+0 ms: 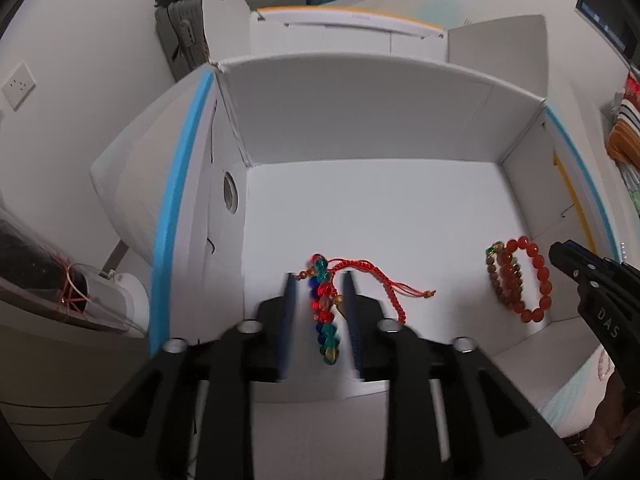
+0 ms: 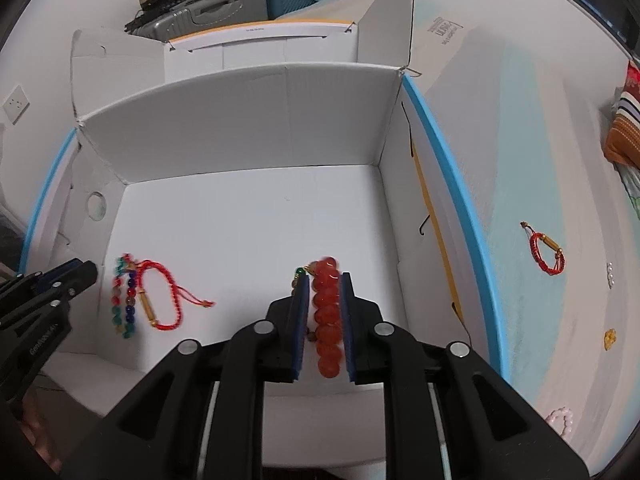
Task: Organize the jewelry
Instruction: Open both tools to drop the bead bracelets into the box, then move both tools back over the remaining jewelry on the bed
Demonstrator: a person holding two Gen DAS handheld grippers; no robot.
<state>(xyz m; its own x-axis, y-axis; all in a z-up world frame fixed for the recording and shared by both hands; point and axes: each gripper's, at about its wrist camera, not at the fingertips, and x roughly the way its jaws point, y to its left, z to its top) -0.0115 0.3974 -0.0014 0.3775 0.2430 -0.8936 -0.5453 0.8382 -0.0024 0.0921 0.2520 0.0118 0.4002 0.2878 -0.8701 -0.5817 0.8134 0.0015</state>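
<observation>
An open white cardboard box [image 1: 360, 128] [image 2: 248, 120] holds jewelry on its floor. My left gripper [image 1: 320, 278] hangs open above a multicoloured bead bracelet [image 1: 326, 312] [image 2: 122, 300] tangled with a red cord bracelet [image 1: 384, 284] [image 2: 168, 300]; the beads lie between the fingers, apart from them. My right gripper [image 2: 325, 276] is open over a red bead bracelet [image 2: 327, 320] [image 1: 532, 280] that lies with a brown bead bracelet [image 1: 498, 280]; I cannot tell whether the pads touch the beads. Each gripper shows at the edge of the other's view, the right one [image 1: 576, 268] and the left one [image 2: 68, 280].
Outside the box on the pale surface to the right lie a red cord bracelet with a gold tube [image 2: 546, 254], a small yellow piece [image 2: 609, 338], white pearls [image 2: 609, 276] and a pink bead bracelet [image 2: 562, 420]. Suitcases [image 2: 208, 10] stand behind. A clear container [image 1: 60, 292] sits left.
</observation>
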